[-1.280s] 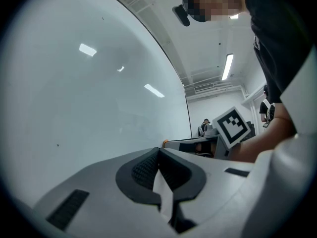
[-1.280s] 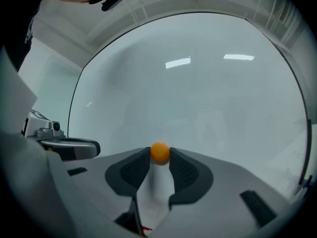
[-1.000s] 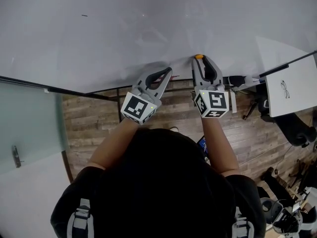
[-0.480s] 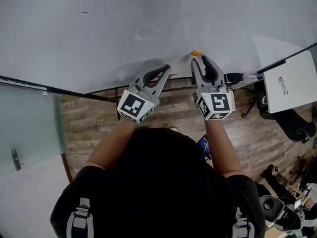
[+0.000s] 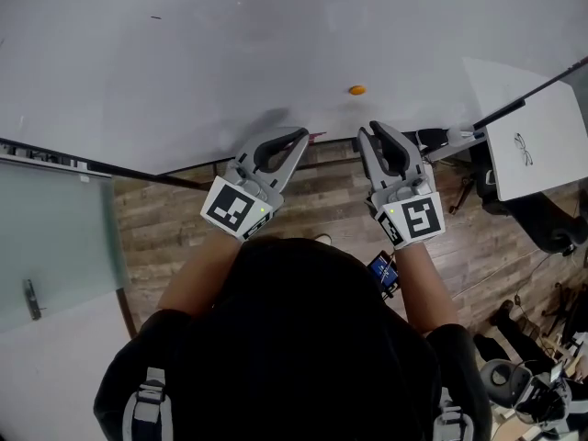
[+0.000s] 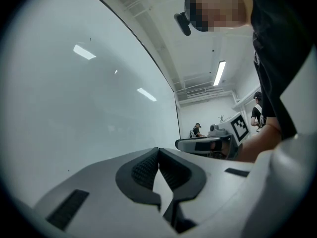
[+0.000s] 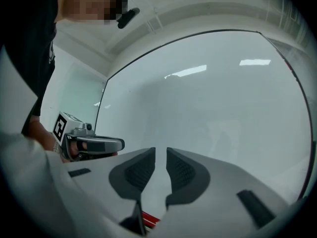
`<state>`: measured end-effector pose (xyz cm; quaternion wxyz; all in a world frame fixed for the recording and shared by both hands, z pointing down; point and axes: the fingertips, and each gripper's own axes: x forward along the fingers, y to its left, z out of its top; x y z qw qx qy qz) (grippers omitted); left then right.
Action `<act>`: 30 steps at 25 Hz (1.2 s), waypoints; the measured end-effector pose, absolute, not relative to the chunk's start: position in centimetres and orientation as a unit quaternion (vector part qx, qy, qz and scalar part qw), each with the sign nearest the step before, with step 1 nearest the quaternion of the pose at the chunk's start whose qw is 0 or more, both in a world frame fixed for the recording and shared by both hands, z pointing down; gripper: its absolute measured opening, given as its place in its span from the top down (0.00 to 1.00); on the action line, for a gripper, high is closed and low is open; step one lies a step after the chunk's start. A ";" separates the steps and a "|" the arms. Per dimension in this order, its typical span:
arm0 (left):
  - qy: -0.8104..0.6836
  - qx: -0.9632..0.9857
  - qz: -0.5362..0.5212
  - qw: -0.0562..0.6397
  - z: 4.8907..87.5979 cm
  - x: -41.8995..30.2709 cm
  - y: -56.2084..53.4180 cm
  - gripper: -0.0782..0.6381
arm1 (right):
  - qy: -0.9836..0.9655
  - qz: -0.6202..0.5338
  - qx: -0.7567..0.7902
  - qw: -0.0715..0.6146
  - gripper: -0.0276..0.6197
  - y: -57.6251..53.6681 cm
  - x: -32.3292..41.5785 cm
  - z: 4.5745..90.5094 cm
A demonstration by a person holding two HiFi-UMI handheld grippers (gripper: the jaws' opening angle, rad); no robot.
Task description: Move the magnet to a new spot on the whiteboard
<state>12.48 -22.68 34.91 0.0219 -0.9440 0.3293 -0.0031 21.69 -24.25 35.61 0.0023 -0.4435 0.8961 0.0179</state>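
A small orange magnet [image 5: 356, 90] sticks to the whiteboard [image 5: 230, 53] near its lower edge, free of both grippers. My right gripper [image 5: 369, 129] hangs just below it, off the board. Its jaws are closing, with a narrow gap and nothing between them [image 7: 160, 150]. The magnet does not show in the right gripper view. My left gripper [image 5: 303, 134] is further left, also off the board, and its fingertips meet on nothing [image 6: 158, 149]. Each gripper appears in the other's view, the right gripper [image 6: 203, 144] and the left gripper [image 7: 94, 144].
Dark items [image 5: 432, 139] lie on the board's ledge right of my right gripper. A white sheet with a drawing of glasses [image 5: 537, 150] is at the right. A glass panel [image 5: 55, 237] stands at the left over a wooden floor [image 5: 175, 219]. A red object [image 7: 151, 218] shows below the right jaws.
The right gripper has let go of the orange magnet and drawn back from the board. The magnet stays on the board. The left gripper has also pulled back a little.
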 end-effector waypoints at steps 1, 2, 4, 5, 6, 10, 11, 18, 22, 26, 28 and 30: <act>0.329 -0.944 -0.003 0.021 35.0 12.5 -22.4 0.88 | 0.897 0.019 -0.441 0.005 0.88 -23.8 21.7 35.5; 0.328 -0.944 -0.003 0.020 35.2 12.5 -22.2 0.88 | 0.897 0.020 -0.441 0.006 0.91 -23.5 21.8 35.5; 0.328 -0.945 -0.004 0.017 35.4 12.4 -21.8 0.88 | 0.895 0.021 -0.446 0.007 0.93 -23.0 21.9 35.6; 0.328 -0.945 -0.005 0.016 35.5 12.3 -21.6 0.88 | 0.893 0.020 -0.449 0.008 0.94 -22.8 22.0 35.7; 0.328 -0.945 -0.006 0.016 35.6 12.2 -21.5 0.88 | 0.892 0.019 -0.451 0.008 0.95 -22.7 22.0 35.9; 0.328 -0.945 -0.008 0.015 35.9 12.0 -21.1 0.88 | 0.890 0.018 -0.456 0.004 0.96 -22.3 22.3 36.5; 0.328 -0.945 -0.010 0.014 36.0 11.9 -21.1 0.88 | 0.891 0.016 -0.454 0.003 0.96 -22.2 22.2 36.6; 0.328 -0.945 -0.013 0.010 36.4 11.5 -21.5 0.88 | 0.894 0.009 -0.448 0.009 0.96 -22.2 21.7 36.5; 0.325 -0.946 -0.011 0.011 36.3 11.6 -21.8 0.88 | 0.895 0.008 -0.447 0.009 0.96 -22.4 21.5 36.5; 0.322 -0.947 -0.010 0.012 36.3 11.9 -21.9 0.88 | 0.894 0.002 -0.448 0.011 0.96 -22.6 21.7 36.7; 0.321 -0.947 -0.011 0.010 36.5 11.9 -22.0 0.88 | 0.894 0.001 -0.448 0.009 0.96 -22.7 21.8 36.8; 0.321 -0.947 -0.011 0.009 36.6 11.9 -22.2 0.88 | 0.893 0.003 -0.449 0.006 0.96 -22.7 21.8 36.8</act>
